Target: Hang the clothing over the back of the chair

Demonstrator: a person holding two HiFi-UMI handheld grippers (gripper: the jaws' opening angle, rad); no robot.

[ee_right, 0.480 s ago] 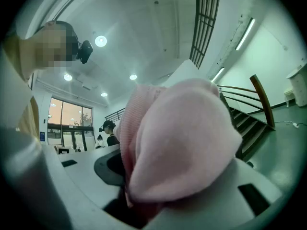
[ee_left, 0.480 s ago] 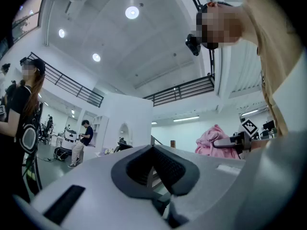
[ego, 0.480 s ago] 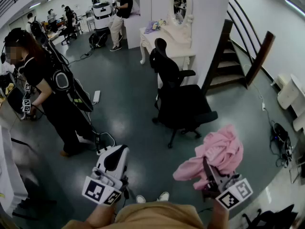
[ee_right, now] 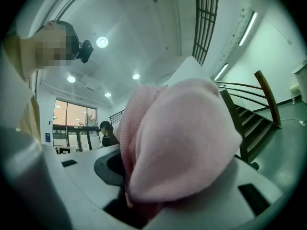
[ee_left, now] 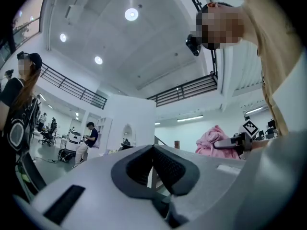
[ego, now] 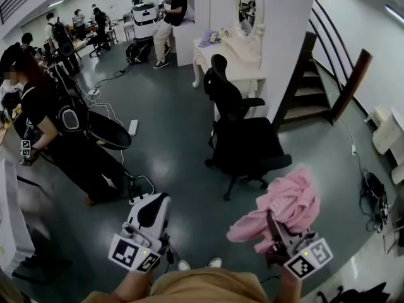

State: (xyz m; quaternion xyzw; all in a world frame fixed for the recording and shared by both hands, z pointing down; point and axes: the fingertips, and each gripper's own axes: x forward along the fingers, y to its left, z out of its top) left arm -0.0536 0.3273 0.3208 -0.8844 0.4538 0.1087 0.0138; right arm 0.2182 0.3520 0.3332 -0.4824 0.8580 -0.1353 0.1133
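A pink garment hangs bunched in the air at the lower right, and my right gripper is shut on its lower part. In the right gripper view the pink cloth fills the space between the jaws and hides their tips. The black office chair stands on the floor beyond the garment, its tall back on the far side of the seat. My left gripper is held at the lower left, shut and empty. From the left gripper view the garment shows far off to the right.
A person in black stands at the left, with cables and a power strip on the floor nearby. A white dressing table stands behind the chair. A staircase rises at the right. More people are at the far back.
The person at the left has shifted further left in the view. Both grippers keep their places and the pink garment stays in the right one.
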